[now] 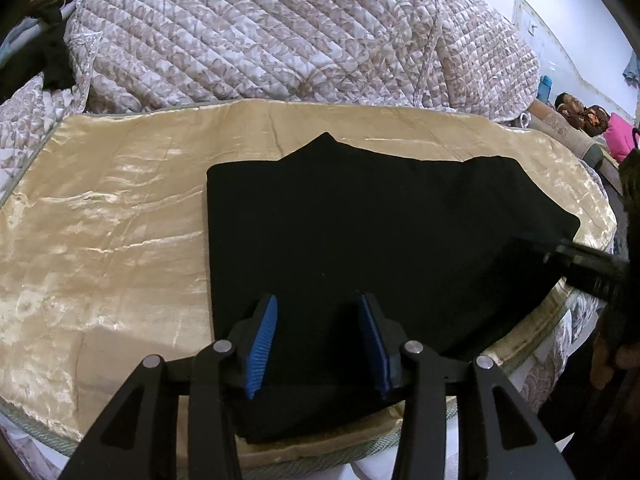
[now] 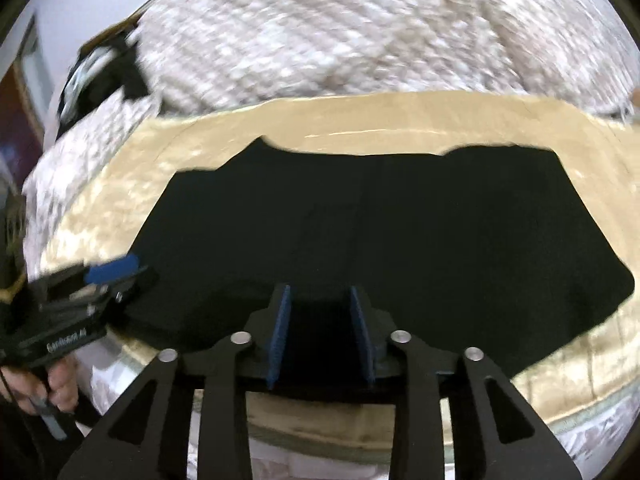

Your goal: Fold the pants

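Black pants (image 1: 360,232) lie folded flat on a shiny gold cloth (image 1: 100,220) that covers the bed. My left gripper (image 1: 317,308) hovers over their near left part, blue pads apart and open, with only flat fabric showing between them. In the right wrist view it appears from the side as the left gripper (image 2: 120,276) at the pants' left edge, held by a hand (image 2: 60,384). Over the near edge of the pants (image 2: 360,220), my right gripper (image 2: 318,296) is open and pinches nothing. The right gripper (image 1: 560,254) is a dark shape at the pants' right corner.
A quilted floral blanket (image 1: 280,32) is heaped behind the gold cloth. Dark clothing (image 1: 52,64) lies at the far left. A person (image 1: 576,114) lies at the far right, near a blue bottle (image 1: 545,87). The bed's piped edge (image 2: 320,436) runs just below the grippers.
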Action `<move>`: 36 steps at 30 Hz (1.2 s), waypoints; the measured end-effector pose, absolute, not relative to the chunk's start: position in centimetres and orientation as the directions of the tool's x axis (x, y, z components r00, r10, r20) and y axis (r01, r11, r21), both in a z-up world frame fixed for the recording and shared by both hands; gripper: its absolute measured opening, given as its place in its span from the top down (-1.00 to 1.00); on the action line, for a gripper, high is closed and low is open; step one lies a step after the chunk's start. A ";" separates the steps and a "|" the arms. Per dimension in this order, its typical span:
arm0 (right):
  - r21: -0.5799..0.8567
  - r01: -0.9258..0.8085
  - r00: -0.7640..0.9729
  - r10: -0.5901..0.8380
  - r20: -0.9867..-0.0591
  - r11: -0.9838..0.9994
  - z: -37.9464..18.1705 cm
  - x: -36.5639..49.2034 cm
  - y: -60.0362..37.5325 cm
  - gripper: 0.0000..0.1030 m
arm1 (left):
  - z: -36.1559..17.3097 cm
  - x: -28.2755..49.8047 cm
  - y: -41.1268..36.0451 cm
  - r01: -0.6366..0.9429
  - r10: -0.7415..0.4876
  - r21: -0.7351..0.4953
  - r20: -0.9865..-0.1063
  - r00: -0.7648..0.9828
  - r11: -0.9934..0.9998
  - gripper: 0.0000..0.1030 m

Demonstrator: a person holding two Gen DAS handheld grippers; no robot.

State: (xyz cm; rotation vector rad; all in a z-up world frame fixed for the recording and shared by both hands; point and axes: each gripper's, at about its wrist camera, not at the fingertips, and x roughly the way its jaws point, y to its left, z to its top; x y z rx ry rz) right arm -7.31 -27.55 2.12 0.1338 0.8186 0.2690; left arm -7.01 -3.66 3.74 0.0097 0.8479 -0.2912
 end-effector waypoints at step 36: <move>0.632 0.364 0.790 0.134 -0.599 0.684 0.3 -7.3 -44.6 0.55 | 4.9 -6.6 -2.5 0.224 -0.270 -0.163 -0.728 0.631 0.961 0.06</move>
